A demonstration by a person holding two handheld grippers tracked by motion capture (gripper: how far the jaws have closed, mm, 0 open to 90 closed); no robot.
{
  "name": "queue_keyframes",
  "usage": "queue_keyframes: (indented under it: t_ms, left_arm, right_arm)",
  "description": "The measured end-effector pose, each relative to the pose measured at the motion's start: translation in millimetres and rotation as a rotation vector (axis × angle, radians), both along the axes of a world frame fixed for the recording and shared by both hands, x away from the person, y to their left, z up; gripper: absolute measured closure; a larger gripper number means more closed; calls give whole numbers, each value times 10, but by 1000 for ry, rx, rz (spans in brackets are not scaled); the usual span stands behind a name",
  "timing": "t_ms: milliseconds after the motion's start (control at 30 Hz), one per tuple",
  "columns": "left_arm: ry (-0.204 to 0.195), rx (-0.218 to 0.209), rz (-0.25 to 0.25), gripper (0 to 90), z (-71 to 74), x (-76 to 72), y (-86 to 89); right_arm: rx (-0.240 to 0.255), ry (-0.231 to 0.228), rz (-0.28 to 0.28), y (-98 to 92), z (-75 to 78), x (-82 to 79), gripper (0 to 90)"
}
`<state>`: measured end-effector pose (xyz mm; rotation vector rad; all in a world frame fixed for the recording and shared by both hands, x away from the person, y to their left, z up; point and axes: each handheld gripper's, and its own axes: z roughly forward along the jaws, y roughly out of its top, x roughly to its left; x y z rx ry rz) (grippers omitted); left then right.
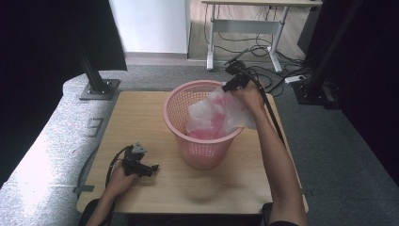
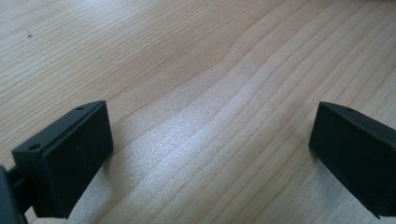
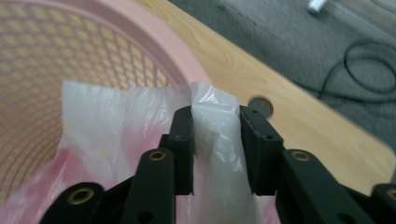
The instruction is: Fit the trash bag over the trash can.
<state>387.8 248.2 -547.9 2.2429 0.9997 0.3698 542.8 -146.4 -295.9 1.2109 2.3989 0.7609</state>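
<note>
1. Pinching a fold of thin, see-through plastic bag (image 3: 215, 135), the right gripper (image 3: 215, 149) has its two black jaws pressed on the film from either side, just above the far right rim of a pink mesh basket (image 1: 175, 123).
2. Most of the bag (image 1: 221, 115) hangs inside the basket and drapes over its right rim, where the person's right hand (image 1: 249, 96) reaches over it.
3. The basket stands upright near the middle of a light wooden table (image 1: 141, 117).
4. The left gripper (image 1: 140, 165) rests on the table near the front left corner, well apart from the basket, its jaws spread wide with bare wood between them (image 2: 210, 154).
5. Handling, as a judgement: the bag looks very light, soft and limp, so it will sag and crumple rather than keep any shape.
6. The film also looks slick, so a thin single layer could slide out of the pads; a bunched fold gives a surer hold.
7. The best place to take hold appears to be the top edge of the bag, near its opening, so it can be pulled outward over the basket rim.
8. The basket looks light too and might shift or tip if the bag is tugged hard.
</note>
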Motion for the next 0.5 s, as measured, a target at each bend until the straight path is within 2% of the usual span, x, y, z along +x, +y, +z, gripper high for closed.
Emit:
queue_keyframes:
  t_ms: [33, 67, 100, 133, 167, 200, 233, 300, 367, 400, 467, 500]
  left_arm:
    - [0, -1, 0, 0, 0, 0, -1]
    - [0, -1, 0, 0, 0, 0, -1]
    - [1, -1, 0, 0, 0, 0, -1]
    - [1, -1, 0, 0, 0, -1, -1]
    - [1, -1, 0, 0, 0, -1, -1]
    - [1, -1, 1, 0, -1, -1, -2]
    - [1, -1, 1, 0, 0, -1, -2]
    - [1, -1, 2, 0, -1, -1, -3]
    - [0, -1, 2, 0, -1, -1, -4]
    - [0, -1, 2, 0, -1, 0, -4]
    - [0, 0, 0, 0, 0, 1, -5]
    - [0, 0, 0, 0, 0, 1, -5]
  right_arm:
    - [2, 11, -28, -42, 5, -52, 697]
    - [2, 11, -28, -42, 5, -52, 697]
    - [2, 17, -56, -88, 6, -117, 702]
    - [-20, 18, -80, -159, -9, -271, 693]
    - [-20, 18, -80, -159, -9, -271, 693]
    - [-45, 31, -78, -184, -25, -344, 625]
    - [-50, 28, -69, -207, -35, -410, 498]
    - [-49, -3, -59, -257, -7, -493, 358]
    - [-29, -58, -40, -286, 71, -503, 308]
    - [5, -98, -16, -273, 148, -440, 295]
    - [21, -116, 11, -203, 190, -337, 302]
    - [21, -116, 11, -203, 190, -337, 302]
